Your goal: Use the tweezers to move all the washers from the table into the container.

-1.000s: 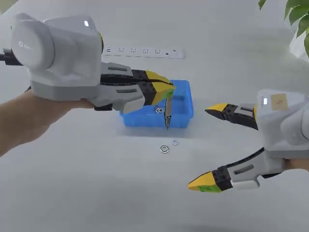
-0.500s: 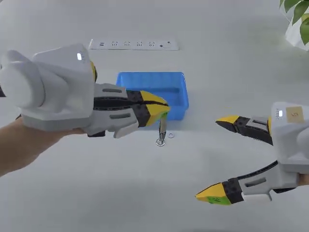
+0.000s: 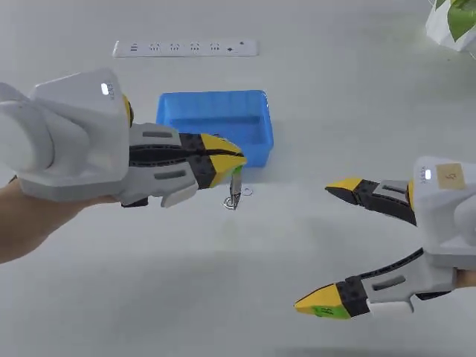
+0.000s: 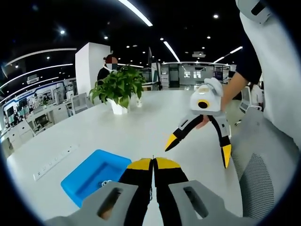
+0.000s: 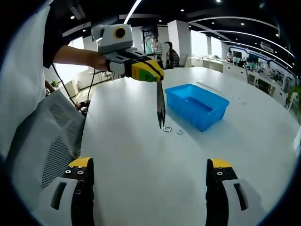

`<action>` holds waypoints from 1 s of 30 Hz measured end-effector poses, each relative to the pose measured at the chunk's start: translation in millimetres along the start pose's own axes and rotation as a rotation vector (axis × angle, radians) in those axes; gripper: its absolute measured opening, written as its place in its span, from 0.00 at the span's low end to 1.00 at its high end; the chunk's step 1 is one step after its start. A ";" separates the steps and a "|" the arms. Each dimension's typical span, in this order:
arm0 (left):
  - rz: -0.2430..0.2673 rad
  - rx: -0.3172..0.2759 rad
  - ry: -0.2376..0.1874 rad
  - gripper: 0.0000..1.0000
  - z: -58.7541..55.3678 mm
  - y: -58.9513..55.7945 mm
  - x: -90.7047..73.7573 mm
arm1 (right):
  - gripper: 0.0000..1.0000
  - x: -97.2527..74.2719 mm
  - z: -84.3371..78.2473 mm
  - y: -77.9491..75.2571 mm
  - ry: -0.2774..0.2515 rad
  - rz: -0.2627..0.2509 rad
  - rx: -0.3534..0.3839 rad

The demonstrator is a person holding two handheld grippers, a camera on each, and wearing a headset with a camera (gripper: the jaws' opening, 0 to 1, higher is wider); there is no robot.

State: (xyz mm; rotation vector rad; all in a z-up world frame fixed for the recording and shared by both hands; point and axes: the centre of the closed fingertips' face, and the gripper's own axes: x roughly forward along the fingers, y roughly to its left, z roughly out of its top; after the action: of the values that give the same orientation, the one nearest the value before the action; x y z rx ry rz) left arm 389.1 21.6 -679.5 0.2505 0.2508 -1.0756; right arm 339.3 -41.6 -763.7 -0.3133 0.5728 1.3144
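Observation:
My left gripper (image 3: 236,162) is shut on metal tweezers (image 3: 234,190), which hang point down. Their tips rest at a washer (image 3: 230,203) on the white table, and a second washer (image 3: 247,191) lies just to its right. Just beyond them stands the blue container (image 3: 216,123). In the right gripper view the tweezers (image 5: 161,106) reach down beside the two washers (image 5: 167,128) in front of the container (image 5: 197,106). My right gripper (image 3: 316,245) hovers open to the right with nothing between its jaws. The left gripper view looks past its shut gripper (image 4: 153,162) to the container (image 4: 94,176).
A white power strip (image 3: 186,48) lies behind the container. A potted plant (image 3: 454,22) stands at the far right corner. The white table (image 3: 223,297) is bare in front of the grippers. Office chairs (image 5: 51,141) stand at the table edge.
My left gripper has carried the tweezers from the container's front edge down to the washers on the table. The right gripper has stayed open in place. The head camera shifted.

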 end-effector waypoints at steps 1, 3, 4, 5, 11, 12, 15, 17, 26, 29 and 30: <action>0.000 -0.002 0.000 0.04 -0.9 0.4 0.4 | 1.00 -0.3 0.0 -0.2 -0.003 -0.001 0.006; -0.001 -0.001 0.002 0.04 -2.5 1.9 1.1 | 1.00 -1.0 0.9 -0.4 -0.013 -0.003 0.019; 0.001 -0.004 0.002 0.04 -3.3 3.9 1.2 | 1.00 -1.1 1.2 -0.6 -0.015 -0.005 0.022; 0.004 -0.003 0.001 0.04 -3.4 5.0 1.2 | 1.00 -1.2 1.3 -0.7 -0.017 -0.006 0.024; 0.008 -0.002 0.002 0.04 -7.5 7.8 2.4 | 1.00 1.9 -0.6 1.4 -0.014 0.001 0.035; 0.008 -0.006 0.004 0.04 -9.1 8.0 2.6 | 1.00 2.3 -1.0 2.2 -0.013 0.003 0.035; 0.010 -0.021 -0.002 0.04 -10.9 7.1 2.5 | 1.00 3.0 -1.4 4.8 -0.010 0.009 0.036; 0.009 -0.013 0.003 0.04 -11.9 5.9 2.4 | 1.00 3.0 -1.0 5.7 -0.015 0.015 0.041; 0.013 -0.001 -0.005 0.05 -12.9 5.1 -0.3 | 1.00 6.6 0.3 8.8 -0.017 0.029 0.047; 0.001 -0.003 -0.008 0.05 -13.0 1.0 -1.5 | 1.00 8.8 5.4 10.6 -0.028 0.041 0.049; -0.002 -0.003 -0.008 0.05 -13.0 -0.1 -1.6 | 0.99 9.9 7.4 10.7 -0.030 0.044 0.046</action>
State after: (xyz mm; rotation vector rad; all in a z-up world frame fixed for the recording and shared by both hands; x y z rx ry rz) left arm 387.3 27.1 -691.2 0.2433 0.2451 -1.0783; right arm 332.0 -27.0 -762.2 -0.2442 0.5860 1.3441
